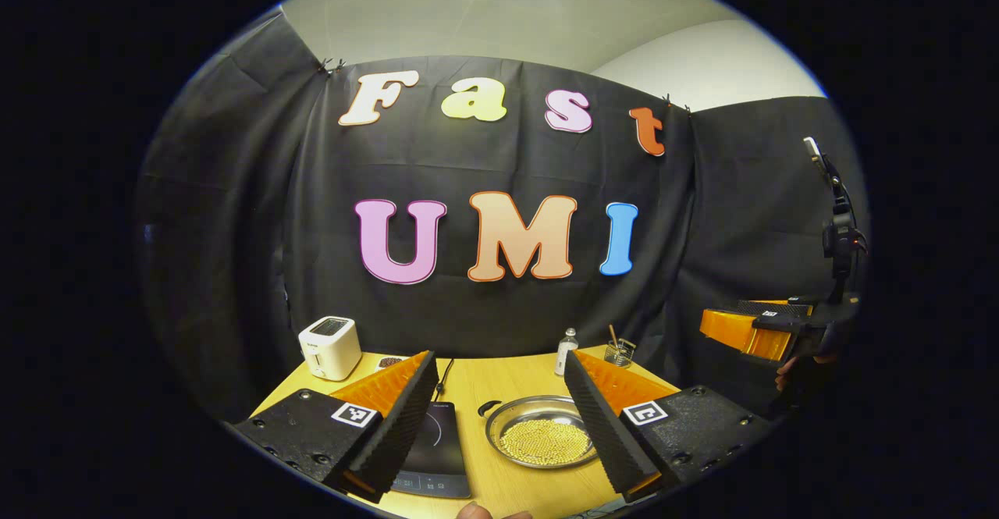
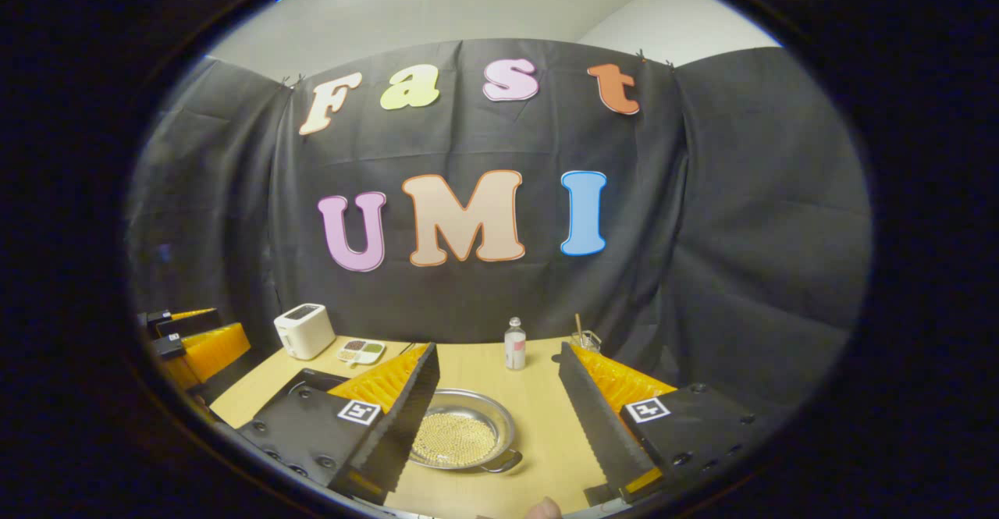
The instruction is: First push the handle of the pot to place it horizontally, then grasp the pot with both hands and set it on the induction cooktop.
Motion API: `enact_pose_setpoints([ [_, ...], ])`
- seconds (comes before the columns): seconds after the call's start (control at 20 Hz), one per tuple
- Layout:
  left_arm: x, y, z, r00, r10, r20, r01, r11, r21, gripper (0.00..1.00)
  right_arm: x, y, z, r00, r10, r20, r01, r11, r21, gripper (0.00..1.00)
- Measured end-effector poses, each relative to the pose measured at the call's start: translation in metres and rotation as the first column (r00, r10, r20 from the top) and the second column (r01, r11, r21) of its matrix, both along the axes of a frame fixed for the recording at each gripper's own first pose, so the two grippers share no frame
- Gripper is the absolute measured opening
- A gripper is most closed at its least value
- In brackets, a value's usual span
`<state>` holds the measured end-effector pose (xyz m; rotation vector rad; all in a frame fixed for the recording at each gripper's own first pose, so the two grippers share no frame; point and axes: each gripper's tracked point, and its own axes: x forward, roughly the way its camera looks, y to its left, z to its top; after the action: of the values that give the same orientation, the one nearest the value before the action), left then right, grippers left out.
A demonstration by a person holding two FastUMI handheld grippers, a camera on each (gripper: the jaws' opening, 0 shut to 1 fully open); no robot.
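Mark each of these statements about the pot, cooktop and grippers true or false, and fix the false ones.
1. The pot sits on the cooktop. False: it rests on the table beside it.
2. The pot holds small yellow grains. True.
3. The left gripper is shut on the pot. False: it is open, gripping nothing.
4. The right gripper is open. True.
5. A white toaster stands at the table's back. True.
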<state>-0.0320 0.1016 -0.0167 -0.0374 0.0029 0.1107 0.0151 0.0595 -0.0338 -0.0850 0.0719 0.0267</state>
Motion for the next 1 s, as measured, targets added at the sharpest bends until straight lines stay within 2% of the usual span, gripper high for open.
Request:
enact_pose_setpoints([
  [0.3,0.002,0.015,-0.001,1.000,0.013,0.002,-0.013,0.999,-0.035,0.99,0.003,0.006,-0.007,1.000,-0.009,-0.028,0.009,1.000,-0.016,0.94],
  [0.35,0.005,0.015,-0.003,1.000,0.015,-0.003,-0.015,0.999,-0.038,0.99,0.007,0.007,-0.011,0.999,-0.001,-0.036,0.000,1.000,-0.021,0.98],
  [0.4,0.009,0.014,-0.008,1.000,0.018,-0.015,-0.018,0.999,-0.037,0.99,0.010,0.007,-0.014,0.999,0.006,-0.047,-0.008,1.000,-0.029,0.94],
  [0.55,0.019,0.012,-0.009,0.999,0.032,-0.025,-0.033,0.999,-0.025,0.99,0.023,0.006,-0.022,0.998,0.037,-0.059,-0.039,0.999,-0.036,0.97],
  [0.65,0.025,0.012,-0.008,0.998,0.054,-0.031,-0.055,0.998,-0.010,0.99,0.035,0.002,-0.028,0.996,0.046,-0.072,-0.049,0.998,-0.028,0.82],
  [0.7,0.030,0.010,-0.007,0.998,0.062,-0.029,-0.063,0.998,-0.008,0.99,0.040,0.001,-0.030,0.996,0.052,-0.077,-0.054,0.998,-0.016,0.79],
  [0.9,0.051,0.002,-0.008,0.995,0.093,-0.045,-0.092,0.995,0.029,0.99,0.068,-0.014,-0.042,0.994,0.066,-0.088,-0.068,0.997,-0.021,0.27],
  [1.0,0.062,-0.003,-0.008,0.992,0.113,-0.051,-0.111,0.993,0.026,0.99,0.079,-0.015,-0.059,0.986,0.104,-0.131,-0.102,0.995,0.021,0.12],
])
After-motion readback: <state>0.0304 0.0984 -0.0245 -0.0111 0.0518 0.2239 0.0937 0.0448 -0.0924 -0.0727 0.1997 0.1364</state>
